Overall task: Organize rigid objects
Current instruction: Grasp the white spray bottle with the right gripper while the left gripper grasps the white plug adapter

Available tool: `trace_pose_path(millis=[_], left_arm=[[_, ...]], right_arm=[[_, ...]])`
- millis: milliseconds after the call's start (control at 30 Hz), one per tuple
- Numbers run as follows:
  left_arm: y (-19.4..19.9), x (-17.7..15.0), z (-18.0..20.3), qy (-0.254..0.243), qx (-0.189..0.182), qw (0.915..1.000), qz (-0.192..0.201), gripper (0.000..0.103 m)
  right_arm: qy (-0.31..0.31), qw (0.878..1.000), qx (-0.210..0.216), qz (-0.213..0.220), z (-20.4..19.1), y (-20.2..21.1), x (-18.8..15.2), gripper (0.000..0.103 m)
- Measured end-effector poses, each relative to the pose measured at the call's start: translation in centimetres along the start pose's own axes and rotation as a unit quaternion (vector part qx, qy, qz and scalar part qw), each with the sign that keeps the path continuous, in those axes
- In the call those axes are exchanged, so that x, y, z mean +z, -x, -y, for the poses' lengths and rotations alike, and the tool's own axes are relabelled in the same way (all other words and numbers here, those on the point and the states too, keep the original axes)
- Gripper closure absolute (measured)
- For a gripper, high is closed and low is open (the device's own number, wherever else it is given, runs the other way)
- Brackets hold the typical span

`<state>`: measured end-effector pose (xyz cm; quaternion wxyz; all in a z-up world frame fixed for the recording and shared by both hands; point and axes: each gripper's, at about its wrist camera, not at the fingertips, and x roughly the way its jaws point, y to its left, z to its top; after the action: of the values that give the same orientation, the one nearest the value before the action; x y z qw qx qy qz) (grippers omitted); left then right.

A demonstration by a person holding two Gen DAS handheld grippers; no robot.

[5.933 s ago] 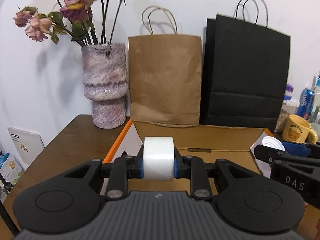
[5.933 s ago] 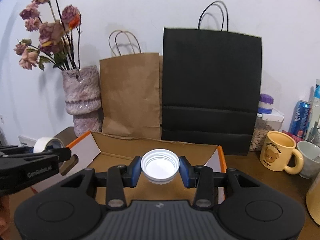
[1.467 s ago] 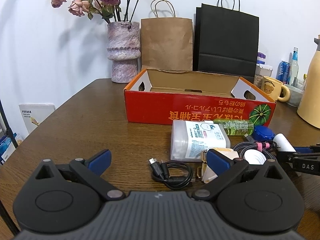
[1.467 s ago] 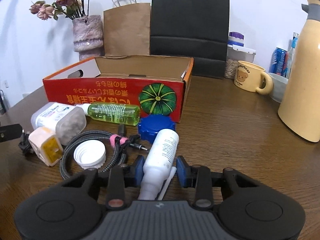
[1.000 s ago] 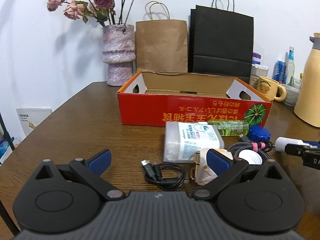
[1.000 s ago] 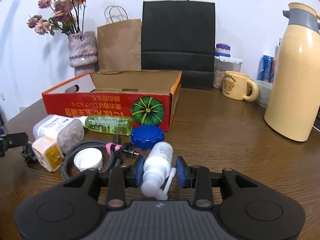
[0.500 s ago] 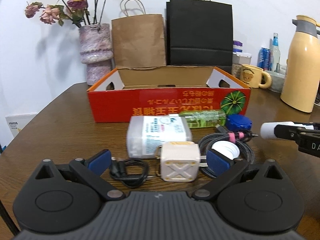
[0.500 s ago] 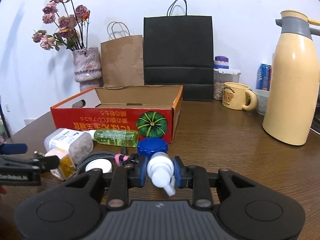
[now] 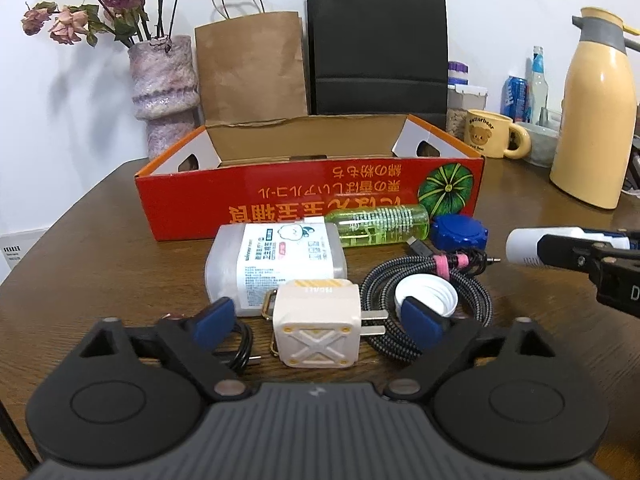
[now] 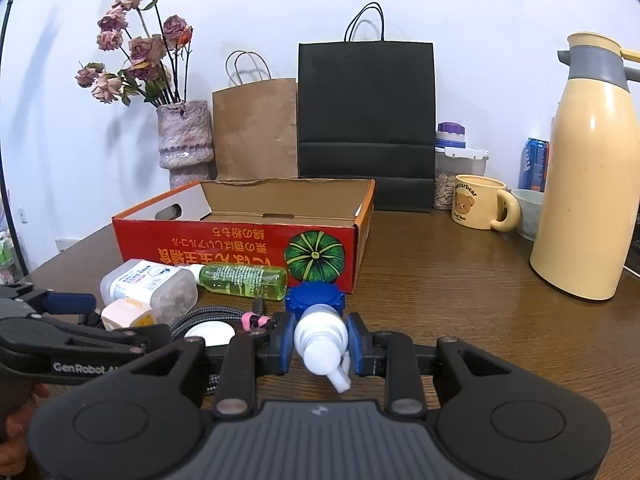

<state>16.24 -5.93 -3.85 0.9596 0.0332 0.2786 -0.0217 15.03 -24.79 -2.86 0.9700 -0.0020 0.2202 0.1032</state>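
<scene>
- Standing at far left on the brown wooden table (image 9: 100,240): mottled pink ceramic vase of dried roses (image 9: 165,88); taking no part.
- Hovering low over the table, left gripper (image 9: 316,316), jaws spread wide, holding nothing; bracketing the cream cube-shaped plug charger (image 9: 316,326), blue pads (image 9: 212,318) well clear of its sides; apparently lining up a grasp.
- Lying just behind the charger: frosted rectangular plastic wipes container (image 9: 276,262); beside it, green transparent bottle on its side (image 9: 378,220), round blue screw cap (image 9: 460,232), coiled grey braided cable (image 9: 428,280) ringing a white ribbed lid (image 9: 426,298).
- Waiting behind them all, open red cardboard box with pumpkin print (image 9: 312,196); seemingly the destination; contents not showing from here.
- Gripping, at right, the white plastic pump bottle (image 10: 322,340) by its neck: right gripper (image 10: 322,344), jaws closed snugly on it, bottle lifted off the table, nozzle pointing towards the camera.
- Judging the step: carrying the pump bottle to the box while preparing to pick the charger; calling next for closing squarely on the charger's flat sides, clear of prongs and cable, and lifting the bottle over the box's front wall.
</scene>
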Motion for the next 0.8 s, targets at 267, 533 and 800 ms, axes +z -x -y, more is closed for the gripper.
trace_pose_path(millis=[267,533,800], left_arm=[[0.1,-0.1,-0.5,0.013,-0.013,0.9998,0.000,0.036],[0.6,-0.1,-0.7,0.017,-0.007,0.9998,0.002,0.036],[2.2,-0.1,-0.9,0.023,-0.006,0.9994,0.026,0.036]], right_arm=[[0.002,1.000,-0.006,-0.003,-0.1,-0.1,0.0,0.076],[0.001,1.000,-0.011,-0.001,-0.2,0.0,-0.1,0.077],[-0.006,1.000,-0.014,0.007,-0.2,0.6,-0.1,0.077]])
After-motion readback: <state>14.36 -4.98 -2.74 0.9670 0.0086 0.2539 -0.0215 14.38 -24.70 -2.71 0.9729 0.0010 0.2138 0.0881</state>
